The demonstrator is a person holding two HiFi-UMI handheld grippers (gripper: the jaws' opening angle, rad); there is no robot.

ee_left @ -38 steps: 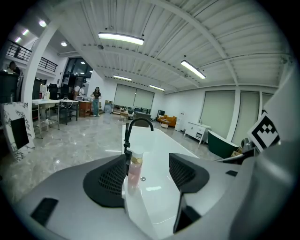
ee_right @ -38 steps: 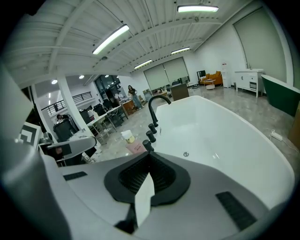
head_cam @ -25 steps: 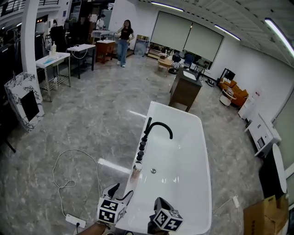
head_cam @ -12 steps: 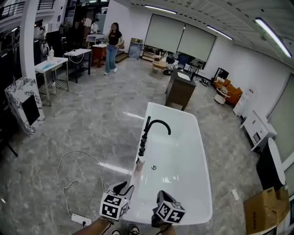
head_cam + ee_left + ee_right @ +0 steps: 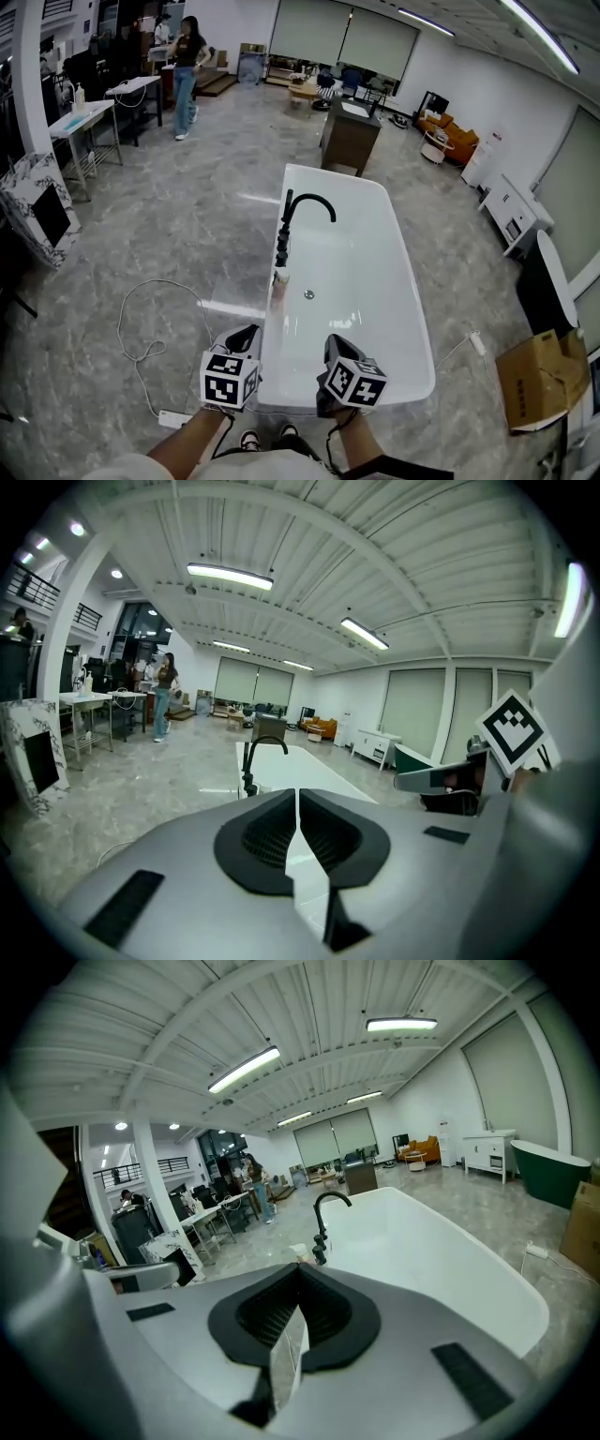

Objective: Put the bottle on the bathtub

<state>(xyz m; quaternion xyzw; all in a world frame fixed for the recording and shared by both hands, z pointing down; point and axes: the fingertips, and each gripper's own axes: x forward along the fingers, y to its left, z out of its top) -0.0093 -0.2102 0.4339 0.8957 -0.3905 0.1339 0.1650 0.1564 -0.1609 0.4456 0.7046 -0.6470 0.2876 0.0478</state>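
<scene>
The small pale bottle (image 5: 279,281) stands upright on the left rim of the white bathtub (image 5: 394,281), just in front of the black faucet (image 5: 289,217). Nothing holds it. My left gripper (image 5: 246,336) hangs off the tub's near left corner, well short of the bottle. Its jaws have just been closing and now meet with nothing between them (image 5: 298,803). My right gripper (image 5: 337,347) is over the tub's near end, shut and empty (image 5: 300,1279). In the right gripper view the bottle (image 5: 300,1252) shows beside the faucet (image 5: 323,1215).
A white cable and power strip (image 5: 173,417) lie on the marble floor left of the tub. A cardboard box (image 5: 544,380) sits at the right. A dark cabinet (image 5: 349,141) stands beyond the tub. A person (image 5: 185,75) stands far back near tables.
The left gripper's jaws went from spread to closed. Both grippers drew back from the tub's rim toward me and rose. The bottle stayed on the rim.
</scene>
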